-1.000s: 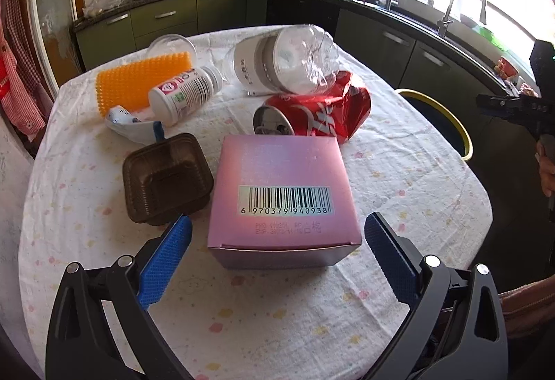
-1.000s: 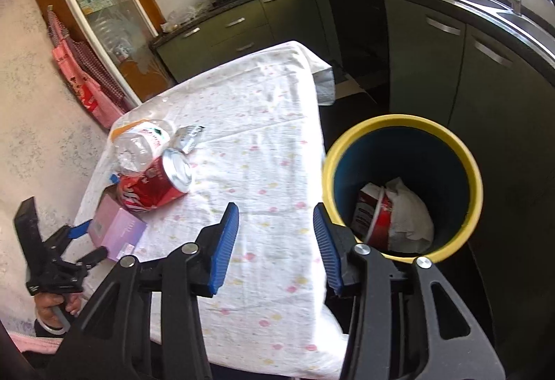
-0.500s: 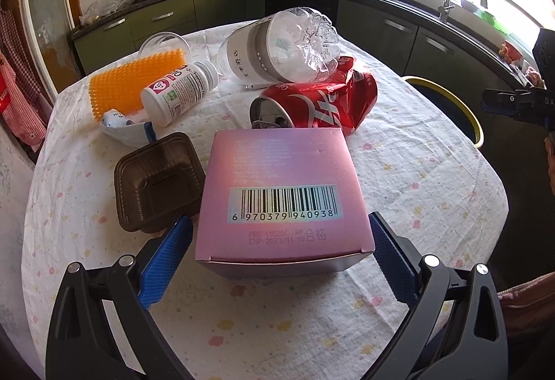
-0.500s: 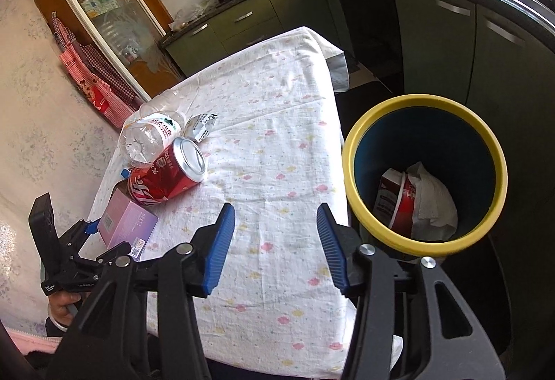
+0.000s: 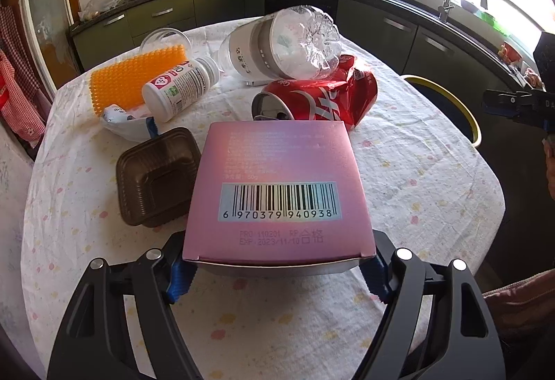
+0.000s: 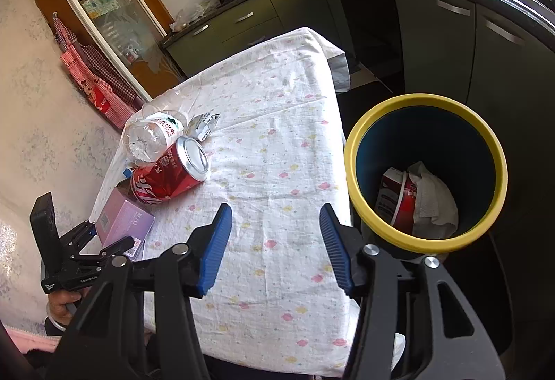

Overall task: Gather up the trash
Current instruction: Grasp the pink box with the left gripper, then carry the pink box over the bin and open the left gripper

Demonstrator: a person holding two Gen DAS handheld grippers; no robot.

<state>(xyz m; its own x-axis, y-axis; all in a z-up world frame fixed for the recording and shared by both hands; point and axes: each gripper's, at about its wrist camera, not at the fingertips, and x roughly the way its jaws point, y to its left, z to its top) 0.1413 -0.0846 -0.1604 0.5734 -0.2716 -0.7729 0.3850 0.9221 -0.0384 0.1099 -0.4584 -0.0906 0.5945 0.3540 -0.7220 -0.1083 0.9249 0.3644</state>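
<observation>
The bin (image 6: 425, 172) holds a red carton (image 6: 395, 198) and white paper (image 6: 433, 199). The left claw (image 5: 277, 279) is closing on the pink box (image 5: 277, 179), a can (image 5: 312, 102) at 12 o'clock; the right claw (image 6: 275, 244) is opening, empty.

Pink iridescent cardboard box (image 5: 277, 186) w/ black-white barcode, red crushed drink can (image 5: 319, 101) w/ white script, dark brown ribbed plastic tray (image 5: 156, 179), orange spiky rubber mat (image 5: 131, 81), white cloth-covered table (image 6: 277, 151) w/ pink/yellow floral dots, blue round bin w/ yellow rim (image 6: 426, 168).
</observation>
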